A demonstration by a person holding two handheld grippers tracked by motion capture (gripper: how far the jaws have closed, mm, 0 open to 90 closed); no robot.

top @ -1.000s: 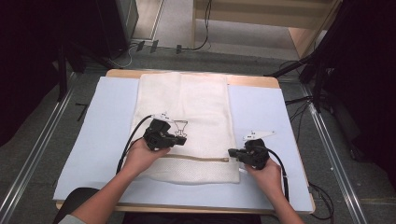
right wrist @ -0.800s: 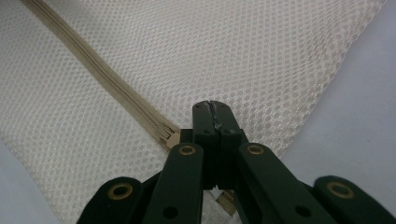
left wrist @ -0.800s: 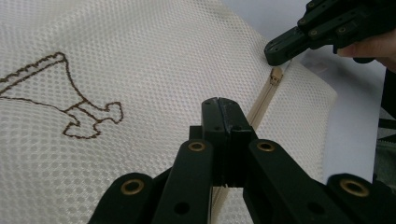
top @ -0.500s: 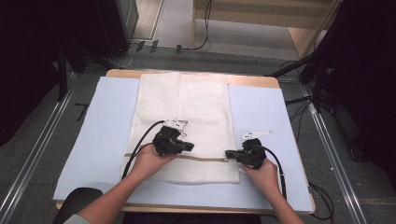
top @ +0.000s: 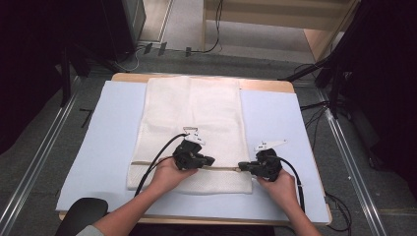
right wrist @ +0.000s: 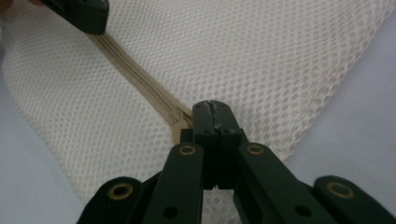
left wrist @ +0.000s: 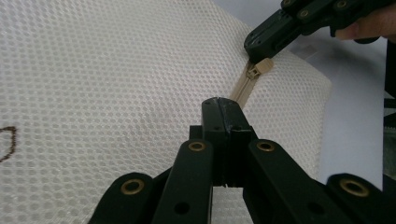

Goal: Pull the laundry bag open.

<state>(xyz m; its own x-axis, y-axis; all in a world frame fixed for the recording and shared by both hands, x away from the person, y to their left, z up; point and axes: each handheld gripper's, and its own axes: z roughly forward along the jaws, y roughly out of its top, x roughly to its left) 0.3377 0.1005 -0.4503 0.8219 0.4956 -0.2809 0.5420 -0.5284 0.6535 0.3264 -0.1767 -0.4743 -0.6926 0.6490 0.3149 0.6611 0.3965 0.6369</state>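
1. A white mesh fabric bag (top: pixel 192 132) lies flat on a pale blue mat (top: pixel 108 137) that covers the wooden table (top: pixel 265 84). It sits in the middle of the mat, its long side running away from the person.
2. A beige zipper (top: pixel 223 168) crosses the bag near its near edge; its beige slider with pull tab (left wrist: pixel 258 70) lies toward the bag's right edge.
3. The left gripper (top: pixel 210 161) rests on the zipper line near the bag's middle. Its jaws are pressed together; whether they pinch zipper tape cannot be told, as the tips hide it.
4. The right gripper (top: pixel 242 167) sits at the zipper's right end, jaws together, tips touching the slider area; a grip on the pull tab appears likely but is not clear.
5. The two grippers lie near each other along the zipper.
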